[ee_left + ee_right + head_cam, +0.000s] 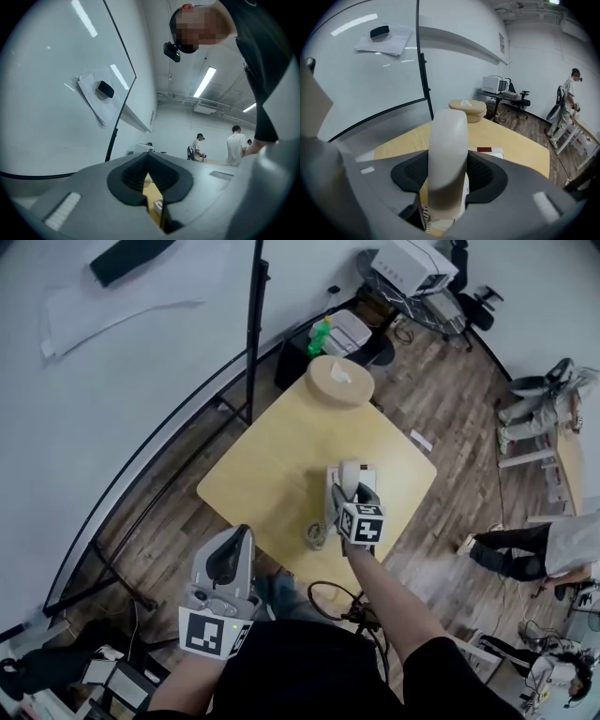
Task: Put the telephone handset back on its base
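Now my right gripper [449, 180] is clamped on the curved off-white plastic telephone handset [447, 154], near its white boxy base [492, 152]. My left gripper [149, 159] is closed and empty. Next, I'd lower the handset squarely onto that base.

handset [447, 154]: cream; base [497, 153]: white, red label; table [281, 446]: pale yellow; floor [450, 399]: brown wood

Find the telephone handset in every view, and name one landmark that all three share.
Head view: the handset is just right of centre, held in the right gripper over the yellow table.
Left gripper view: the handset cannot be made out.
Right gripper view: the handset is at centre, upright, clamped between the jaws.
Shared landmark: the yellow table.
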`<state>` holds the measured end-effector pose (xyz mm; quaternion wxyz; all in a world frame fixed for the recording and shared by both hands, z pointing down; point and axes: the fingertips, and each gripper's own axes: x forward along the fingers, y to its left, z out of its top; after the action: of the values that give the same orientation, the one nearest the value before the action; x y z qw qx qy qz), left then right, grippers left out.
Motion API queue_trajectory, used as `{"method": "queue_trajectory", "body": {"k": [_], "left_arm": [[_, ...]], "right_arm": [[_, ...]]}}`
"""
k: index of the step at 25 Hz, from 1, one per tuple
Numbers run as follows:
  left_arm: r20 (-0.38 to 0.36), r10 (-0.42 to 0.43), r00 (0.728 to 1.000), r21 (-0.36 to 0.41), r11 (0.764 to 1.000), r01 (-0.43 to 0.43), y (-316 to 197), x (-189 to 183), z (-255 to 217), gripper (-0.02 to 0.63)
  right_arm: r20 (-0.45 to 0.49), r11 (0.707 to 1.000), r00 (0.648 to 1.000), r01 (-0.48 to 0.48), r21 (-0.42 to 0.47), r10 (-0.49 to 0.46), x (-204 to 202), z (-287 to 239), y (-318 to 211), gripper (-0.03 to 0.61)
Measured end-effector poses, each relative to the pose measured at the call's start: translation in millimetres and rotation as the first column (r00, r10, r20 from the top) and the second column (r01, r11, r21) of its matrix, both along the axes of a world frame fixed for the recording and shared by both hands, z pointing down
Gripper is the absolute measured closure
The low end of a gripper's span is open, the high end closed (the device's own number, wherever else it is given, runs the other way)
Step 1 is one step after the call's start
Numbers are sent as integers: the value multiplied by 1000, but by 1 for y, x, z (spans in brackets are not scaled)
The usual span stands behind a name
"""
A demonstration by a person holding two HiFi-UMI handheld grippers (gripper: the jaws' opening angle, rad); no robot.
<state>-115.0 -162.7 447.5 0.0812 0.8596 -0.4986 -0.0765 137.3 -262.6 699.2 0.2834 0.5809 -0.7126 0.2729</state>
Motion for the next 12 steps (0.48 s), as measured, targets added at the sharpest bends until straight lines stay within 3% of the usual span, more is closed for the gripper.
{"method": "queue_trajectory", "body": {"k": [12], "left_arm": [[-6, 2, 1000, -15, 1000, -2, 1, -6, 7, 614]], "right_arm": [[-34, 983, 996, -83, -166, 79, 2, 46, 9, 342]]}}
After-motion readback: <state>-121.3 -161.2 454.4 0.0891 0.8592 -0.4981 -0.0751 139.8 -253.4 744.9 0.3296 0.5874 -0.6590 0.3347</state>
